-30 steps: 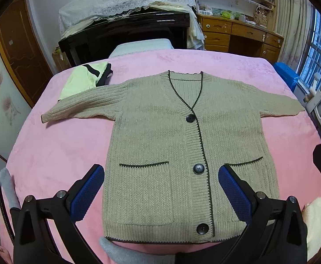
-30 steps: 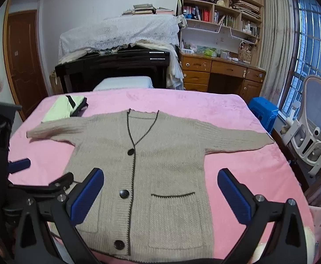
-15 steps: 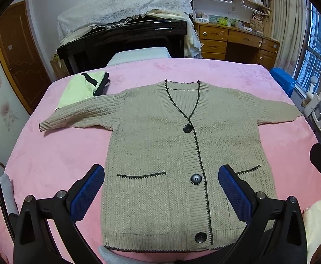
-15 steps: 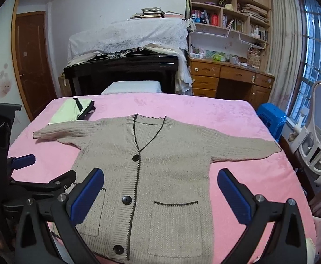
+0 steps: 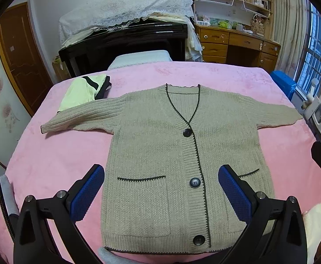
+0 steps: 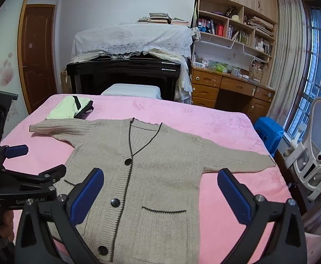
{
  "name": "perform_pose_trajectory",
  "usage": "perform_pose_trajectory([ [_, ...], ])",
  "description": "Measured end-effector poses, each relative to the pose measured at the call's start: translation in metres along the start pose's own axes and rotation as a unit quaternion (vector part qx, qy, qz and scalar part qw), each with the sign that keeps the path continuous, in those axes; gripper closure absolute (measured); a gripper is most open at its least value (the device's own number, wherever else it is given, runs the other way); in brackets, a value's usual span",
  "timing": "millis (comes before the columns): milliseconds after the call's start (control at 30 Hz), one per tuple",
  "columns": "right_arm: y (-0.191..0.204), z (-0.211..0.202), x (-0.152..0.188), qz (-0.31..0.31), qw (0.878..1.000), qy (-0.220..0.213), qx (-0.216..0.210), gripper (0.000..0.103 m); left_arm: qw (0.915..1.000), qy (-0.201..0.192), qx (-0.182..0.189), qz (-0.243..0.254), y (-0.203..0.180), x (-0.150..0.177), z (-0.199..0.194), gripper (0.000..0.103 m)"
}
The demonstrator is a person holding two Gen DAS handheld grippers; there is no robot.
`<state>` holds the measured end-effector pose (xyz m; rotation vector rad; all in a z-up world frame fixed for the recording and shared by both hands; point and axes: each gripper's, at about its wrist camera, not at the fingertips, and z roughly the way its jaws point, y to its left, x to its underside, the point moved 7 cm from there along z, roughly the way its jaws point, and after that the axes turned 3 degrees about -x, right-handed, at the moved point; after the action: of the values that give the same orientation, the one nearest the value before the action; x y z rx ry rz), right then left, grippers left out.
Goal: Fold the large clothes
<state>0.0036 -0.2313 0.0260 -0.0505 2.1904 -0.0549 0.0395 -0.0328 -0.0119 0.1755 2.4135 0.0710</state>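
A beige knit cardigan (image 5: 173, 154) (image 6: 151, 176) with dark trim and three dark buttons lies flat and face up on the pink bed, both sleeves spread out sideways. My left gripper (image 5: 161, 189) hovers open above the hem, blue pads wide apart, holding nothing. My right gripper (image 6: 160, 193) is open too, raised over the cardigan's lower right part and empty. In the right wrist view the left gripper's black body (image 6: 26, 184) shows at the left edge.
A folded pale-green garment (image 5: 83, 92) (image 6: 69, 109) lies at the bed's far left corner, just beyond the left sleeve. Past the bed stand a black piano (image 5: 125, 41), a wooden desk (image 6: 228, 90), a blue stool (image 6: 268, 132) and a white chair (image 6: 316, 151).
Both cameras have lifted and pulled back a little, so the cardigan sits lower in each view. The cardigan itself has not moved and both grippers stay open.
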Motion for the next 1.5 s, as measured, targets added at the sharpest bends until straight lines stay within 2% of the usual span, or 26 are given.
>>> perform_pose_trajectory([
  [133,-0.011,-0.006,-0.011,0.003,1.000,-0.016,-0.022,0.000,0.9999,-0.003,0.003,-0.012,-0.006,-0.005,-0.008,0.000],
  [300,-0.018,-0.013,-0.025,0.005,0.998,-0.036,-0.056,0.000,0.9996,-0.017,-0.022,-0.003,-0.021,-0.010,-0.020,0.000],
  [500,-0.032,-0.023,-0.047,0.012,0.995,-0.066,-0.078,0.000,0.9995,-0.018,-0.028,0.000,-0.033,-0.026,-0.033,0.000],
  [700,-0.041,-0.016,-0.061,0.034,0.993,-0.061,-0.098,0.000,0.9986,-0.042,-0.031,0.009,-0.034,-0.049,-0.052,0.000],
  [833,-0.040,-0.015,-0.069,0.026,0.994,-0.063,-0.089,0.000,0.9972,-0.063,-0.038,0.016,-0.034,-0.060,-0.057,0.000],
  [1067,-0.048,-0.003,-0.075,0.047,0.995,-0.049,-0.078,0.000,0.9980,-0.057,-0.020,0.015,-0.042,-0.074,-0.036,0.000],
  [1233,-0.059,0.020,-0.071,0.052,0.997,-0.028,-0.050,0.000,0.9980,-0.062,-0.004,0.000,-0.044,-0.087,-0.013,0.000],
  [1400,-0.084,0.045,-0.066,0.082,0.996,-0.021,-0.020,0.000,0.9987,-0.050,0.004,0.003,-0.048,-0.099,0.020,0.000],
  [1500,-0.105,0.065,-0.060,0.110,0.994,-0.010,0.001,0.000,0.9979,-0.064,0.005,0.013,-0.057,-0.108,0.038,0.000],
])
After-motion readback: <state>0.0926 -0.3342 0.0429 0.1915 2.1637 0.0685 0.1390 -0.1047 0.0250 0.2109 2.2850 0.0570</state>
